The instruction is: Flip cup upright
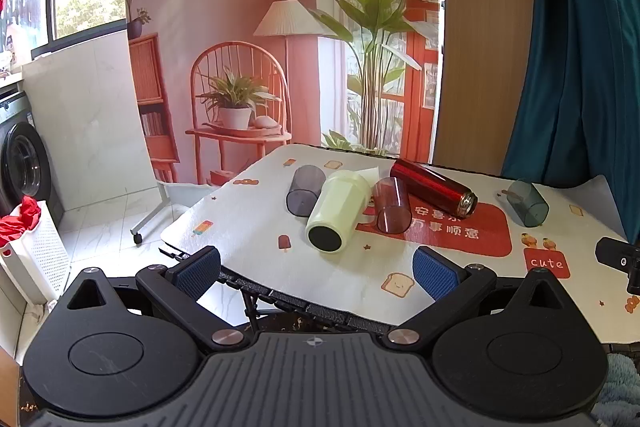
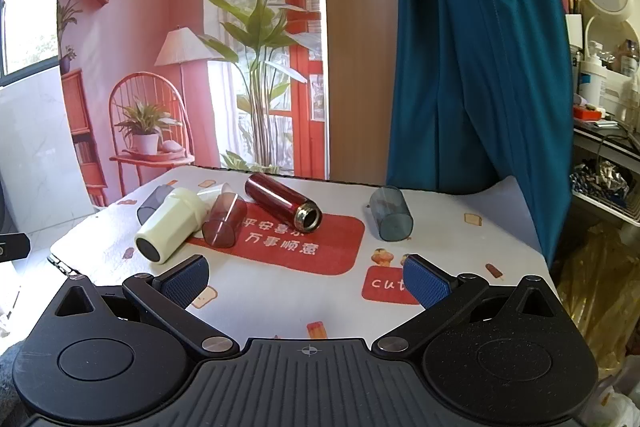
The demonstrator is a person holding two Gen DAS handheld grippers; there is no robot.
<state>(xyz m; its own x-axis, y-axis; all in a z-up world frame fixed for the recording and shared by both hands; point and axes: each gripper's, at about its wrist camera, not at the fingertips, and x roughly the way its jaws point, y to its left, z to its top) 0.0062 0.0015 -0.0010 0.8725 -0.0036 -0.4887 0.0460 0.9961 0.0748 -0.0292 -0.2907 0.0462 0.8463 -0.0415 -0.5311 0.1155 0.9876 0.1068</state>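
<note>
On the desk [image 2: 280, 291], ahead of both tools, five cups lie on their sides: a pale green cup [image 1: 338, 209], a smoky grey one [image 1: 305, 190] just behind it, a pink see-through one [image 1: 393, 205], a red metal flask [image 1: 434, 191] and, well apart to the right, a teal cup [image 2: 391, 213]. The pale green cup, its long axis slanting toward the cameras, lies nearer the left tool [image 1: 316, 273], and the teal one nearer the right tool [image 2: 306, 279]. Both tools hang with fingers spread wide, holding and touching nothing.
</note>
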